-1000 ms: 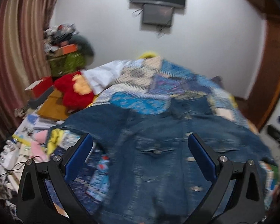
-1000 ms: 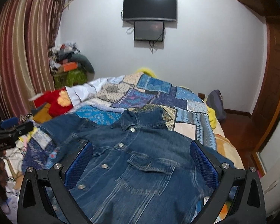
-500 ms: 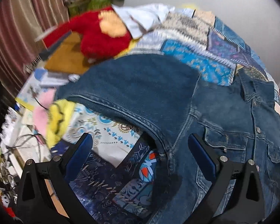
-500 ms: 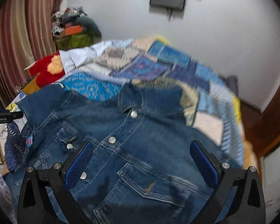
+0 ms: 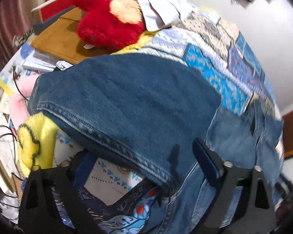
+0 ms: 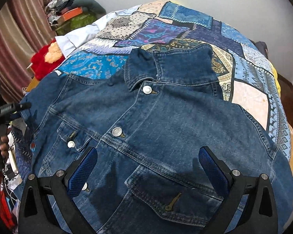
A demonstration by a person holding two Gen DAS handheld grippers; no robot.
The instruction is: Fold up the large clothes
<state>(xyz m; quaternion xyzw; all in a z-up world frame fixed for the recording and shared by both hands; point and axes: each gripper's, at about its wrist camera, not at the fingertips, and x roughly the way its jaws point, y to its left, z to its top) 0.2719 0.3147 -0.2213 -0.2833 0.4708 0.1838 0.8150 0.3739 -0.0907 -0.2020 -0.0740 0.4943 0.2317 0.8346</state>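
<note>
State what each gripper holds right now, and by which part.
Nothing is held. The left gripper has just been closing with the denim jacket sleeve edge between its fingers, not pinched; the right gripper stands open above the jacket front.

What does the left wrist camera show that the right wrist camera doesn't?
Only the left wrist view shows the sleeve's underside seam, the yellow plush blanket and the brown board. Only the right wrist view shows the collar, the metal buttons and the flap pocket. Both show the denim jacket, the patchwork bedspread and the red plush toy.
</note>
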